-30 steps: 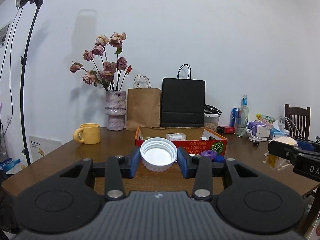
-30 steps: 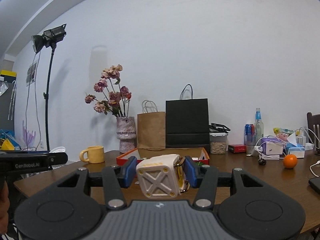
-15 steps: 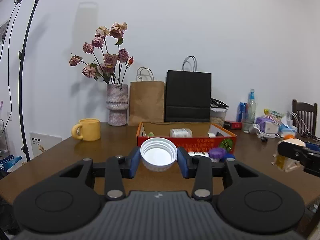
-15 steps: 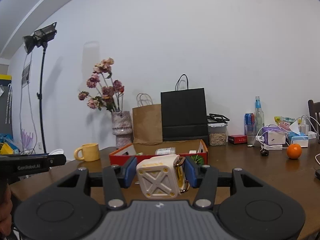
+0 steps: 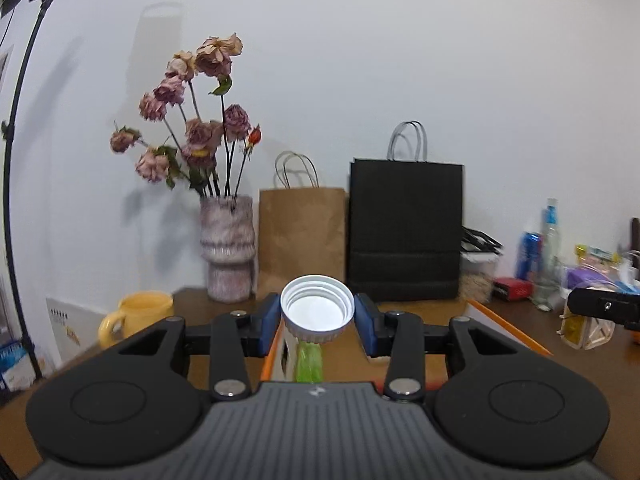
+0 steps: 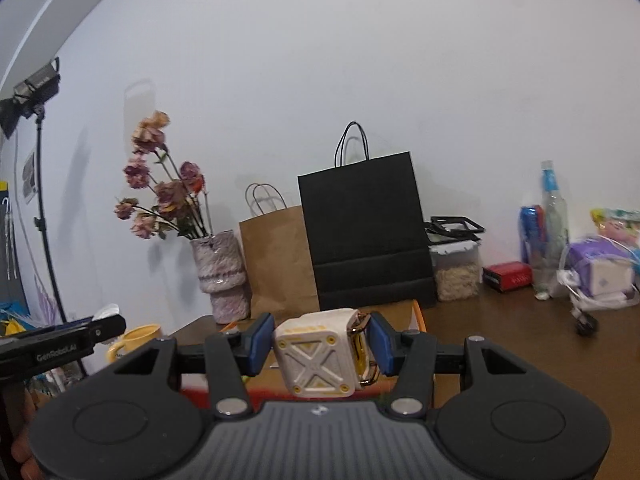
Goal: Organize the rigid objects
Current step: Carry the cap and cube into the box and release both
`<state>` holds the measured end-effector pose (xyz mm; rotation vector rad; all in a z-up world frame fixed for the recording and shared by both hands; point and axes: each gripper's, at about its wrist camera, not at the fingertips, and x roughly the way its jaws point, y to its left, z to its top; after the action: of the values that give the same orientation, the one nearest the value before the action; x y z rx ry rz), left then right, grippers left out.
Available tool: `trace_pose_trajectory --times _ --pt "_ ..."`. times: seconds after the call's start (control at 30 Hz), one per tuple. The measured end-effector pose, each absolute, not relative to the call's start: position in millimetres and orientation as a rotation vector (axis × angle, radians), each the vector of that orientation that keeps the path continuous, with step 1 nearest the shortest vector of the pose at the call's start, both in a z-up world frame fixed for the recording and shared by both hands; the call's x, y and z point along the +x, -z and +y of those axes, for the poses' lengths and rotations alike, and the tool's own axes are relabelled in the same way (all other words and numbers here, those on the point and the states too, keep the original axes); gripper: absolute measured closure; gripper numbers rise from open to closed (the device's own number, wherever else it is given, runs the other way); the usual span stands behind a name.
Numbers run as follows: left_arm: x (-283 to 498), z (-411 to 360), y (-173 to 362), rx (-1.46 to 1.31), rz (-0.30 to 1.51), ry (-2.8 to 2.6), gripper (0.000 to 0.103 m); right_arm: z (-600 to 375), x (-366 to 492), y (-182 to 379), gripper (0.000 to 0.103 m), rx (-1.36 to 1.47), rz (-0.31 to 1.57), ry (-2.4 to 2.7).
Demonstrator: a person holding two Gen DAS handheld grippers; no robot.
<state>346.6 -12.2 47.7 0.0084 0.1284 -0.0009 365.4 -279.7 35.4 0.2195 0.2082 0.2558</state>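
Observation:
My left gripper [image 5: 318, 322] is shut on a white screw lid [image 5: 317, 310], whose hollow side faces the camera. It hangs over the orange-red cardboard box [image 5: 269, 360], where a green item [image 5: 309, 364] lies below the lid. My right gripper [image 6: 318, 346] is shut on a cream cube-shaped gadget [image 6: 320, 354] with yellow trim and a metal clip on its right side. It sits over the same box [image 6: 418, 318], whose rim shows behind and below the fingers. In the left wrist view the right gripper [image 5: 604, 307] juts in at the far right, still holding the cube.
A vase of dried roses [image 5: 228, 256], a brown paper bag [image 5: 302, 236] and a black paper bag [image 5: 404, 232] line the wall behind the box. A yellow mug [image 5: 138, 318] stands to the left. Bottles, a can, a food container [image 6: 456, 272] and cabled clutter [image 6: 600, 276] crowd the right side of the wooden table [image 6: 520, 344].
Both grippers have travelled forward from the table's near edge to above the box, each keeping its object. The bags and vase loom much larger now.

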Motion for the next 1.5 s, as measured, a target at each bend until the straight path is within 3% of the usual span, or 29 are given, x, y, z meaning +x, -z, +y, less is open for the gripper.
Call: trace_pose_trajectory --times 0.23,0.53,1.03,1.07,1.17,1.3,1.5 --pt "455.5 -14.5 -50.3 -0.004 0.173 -0.020 0.063 -270.2 490.2 -50.4 0.053 0.182 0.237 -0.255" --pt "525.3 -18.6 -37.7 0.008 0.257 -0.016 0.063 -255.8 573.2 -33.4 0.053 0.169 0.328 -0.251" --pt "662.2 -5.6 4.3 0.014 0.895 0.100 0.062 -254.9 713.6 3.2 0.053 0.210 0.967 -0.244" --pt "667.9 -6.3 8.9 0.020 0.924 0.109 0.059 -252.8 719.0 9.3 0.053 0.201 0.995 -0.239" --pt "677.3 -12.9 17.3 0.071 0.934 0.082 0.032 -253.2 728.5 16.5 0.054 0.246 1.005 -0.228" --pt "682.9 -19.6 20.9 0.088 0.946 0.086 0.025 -246.2 732.4 21.6 0.051 0.193 1.021 -0.173" --pt "687.0 -21.0 17.5 0.070 0.950 0.061 0.024 -245.8 731.0 14.8 0.051 0.194 1.012 -0.183"
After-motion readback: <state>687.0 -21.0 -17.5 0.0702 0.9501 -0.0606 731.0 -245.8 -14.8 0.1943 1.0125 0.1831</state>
